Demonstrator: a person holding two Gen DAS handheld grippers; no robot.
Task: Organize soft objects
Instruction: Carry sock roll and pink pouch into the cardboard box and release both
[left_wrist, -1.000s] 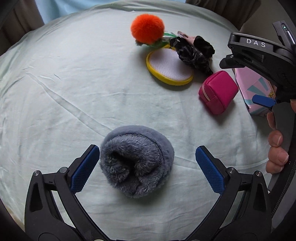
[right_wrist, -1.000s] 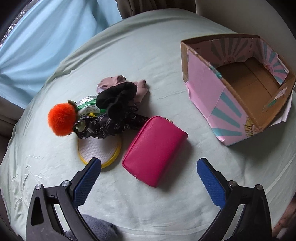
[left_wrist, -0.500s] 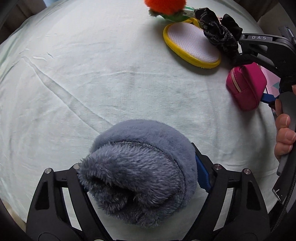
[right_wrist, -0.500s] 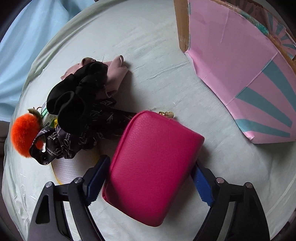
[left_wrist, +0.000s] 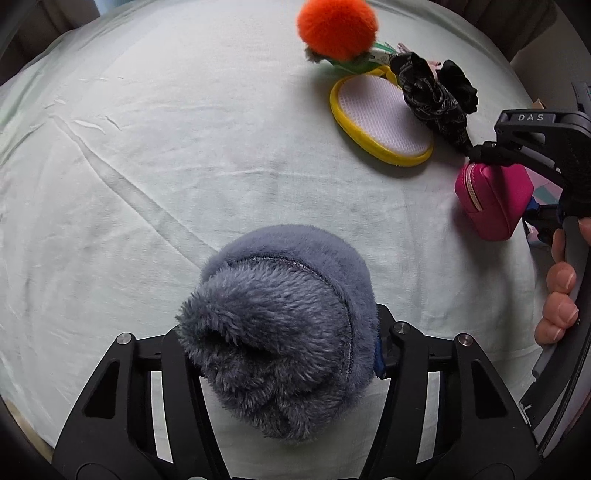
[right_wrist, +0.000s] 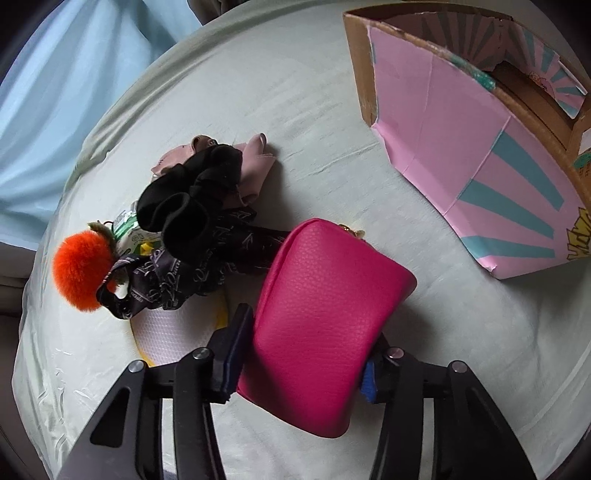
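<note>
My left gripper (left_wrist: 280, 354) is shut on a grey fuzzy plush item (left_wrist: 280, 325) and holds it over the pale green sheet. My right gripper (right_wrist: 301, 354) is shut on a magenta zip pouch (right_wrist: 325, 317); the pouch also shows in the left wrist view (left_wrist: 495, 199). An orange pom-pom (right_wrist: 81, 269), a black scrunchie (right_wrist: 188, 206), a black printed scrunchie (right_wrist: 192, 273) and a pink cloth (right_wrist: 251, 166) lie in a pile left of the pouch.
A pink and teal cardboard box (right_wrist: 480, 155), open at the top, stands at the right on the bed sheet (left_wrist: 147, 184). A yellow-rimmed white round pad (left_wrist: 380, 118) lies under the scrunchies. A light blue curtain (right_wrist: 55, 92) hangs beyond the bed.
Both grippers closed: the left on the grey plush item, the right on the magenta pouch. Both items now sit between the fingers and look slightly raised.
</note>
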